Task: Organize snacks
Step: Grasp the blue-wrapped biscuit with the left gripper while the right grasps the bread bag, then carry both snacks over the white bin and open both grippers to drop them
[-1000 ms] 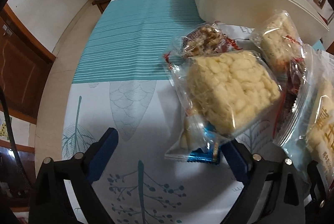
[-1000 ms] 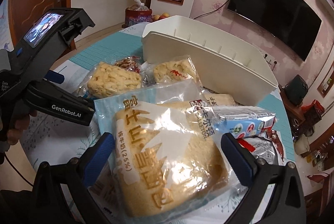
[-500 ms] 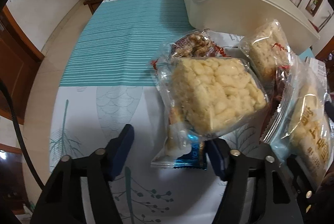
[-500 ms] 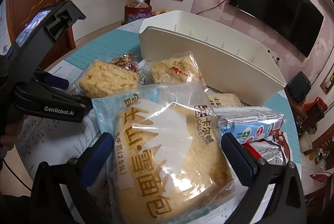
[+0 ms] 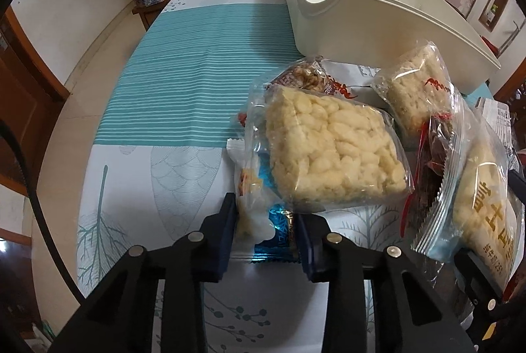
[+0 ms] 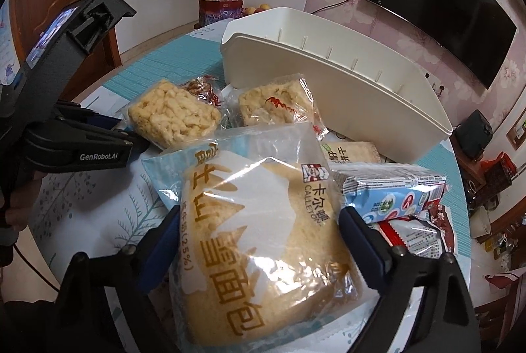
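Crinkly blue foil snack (image 5: 274, 229) — left fingers (image 5: 227, 231) clamped; right fingers (image 6: 164, 241) closing around soft bread pack (image 6: 263, 251).

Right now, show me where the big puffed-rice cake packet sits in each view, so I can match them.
Left wrist view: big puffed-rice cake packet at centre, just beyond the left gripper.
Right wrist view: the packet is left of centre, beyond the bread bag.
Shared landmark: the white bin behind the snacks.

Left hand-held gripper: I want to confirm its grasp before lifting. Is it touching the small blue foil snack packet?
Touching. The left wrist view shows the left hand-held gripper shut on the small blue foil snack packet, both pads pressing its crumpled end.
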`<state>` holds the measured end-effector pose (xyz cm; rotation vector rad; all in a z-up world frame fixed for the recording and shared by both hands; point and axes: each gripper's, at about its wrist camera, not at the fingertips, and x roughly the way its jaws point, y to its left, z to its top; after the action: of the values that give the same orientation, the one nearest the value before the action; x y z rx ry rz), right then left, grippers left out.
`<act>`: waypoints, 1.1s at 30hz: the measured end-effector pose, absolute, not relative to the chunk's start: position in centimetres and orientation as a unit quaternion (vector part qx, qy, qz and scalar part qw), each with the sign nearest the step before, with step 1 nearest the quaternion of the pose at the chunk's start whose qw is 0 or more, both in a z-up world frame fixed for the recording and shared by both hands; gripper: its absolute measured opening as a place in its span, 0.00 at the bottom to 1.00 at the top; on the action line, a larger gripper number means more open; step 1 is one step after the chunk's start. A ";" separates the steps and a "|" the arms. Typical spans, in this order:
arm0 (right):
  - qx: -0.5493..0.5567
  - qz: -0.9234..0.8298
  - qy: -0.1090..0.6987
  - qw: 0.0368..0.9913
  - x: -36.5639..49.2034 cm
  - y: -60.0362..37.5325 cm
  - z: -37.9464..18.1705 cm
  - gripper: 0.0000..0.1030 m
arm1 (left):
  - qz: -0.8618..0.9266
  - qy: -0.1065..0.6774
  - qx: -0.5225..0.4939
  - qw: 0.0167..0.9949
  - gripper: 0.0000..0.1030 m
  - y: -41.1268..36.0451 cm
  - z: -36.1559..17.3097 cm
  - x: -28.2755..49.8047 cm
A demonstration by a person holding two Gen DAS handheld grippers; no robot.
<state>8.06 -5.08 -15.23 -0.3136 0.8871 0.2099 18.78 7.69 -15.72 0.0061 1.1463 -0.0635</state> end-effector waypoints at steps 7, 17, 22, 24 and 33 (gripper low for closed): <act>-0.134 0.115 0.434 0.884 8.0 -5.7 -14.6 0.87 | -0.024 0.550 -0.014 0.835 0.28 8.1 -15.6 18.4; -0.116 0.128 0.429 0.886 7.2 -6.0 -13.6 0.69 | -0.024 0.537 -0.017 0.843 0.27 8.8 -13.9 17.4; -0.115 0.125 0.425 0.889 6.4 -5.9 -13.0 0.66 | -0.022 0.525 -0.021 0.850 0.27 9.1 -12.4 16.1; -0.113 0.124 0.425 0.890 6.1 -6.0 -12.7 0.65 | -0.024 0.520 -0.022 0.854 0.27 9.2 -11.7 15.4; -0.097 0.134 0.408 0.898 4.7 -6.5 -10.4 0.65 | -0.035 0.486 -0.024 0.873 0.27 9.1 -8.4 13.2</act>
<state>4.70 -6.55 -10.37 -0.2014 0.8449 0.2778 13.15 9.08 -8.37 -0.0511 1.0148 -0.0721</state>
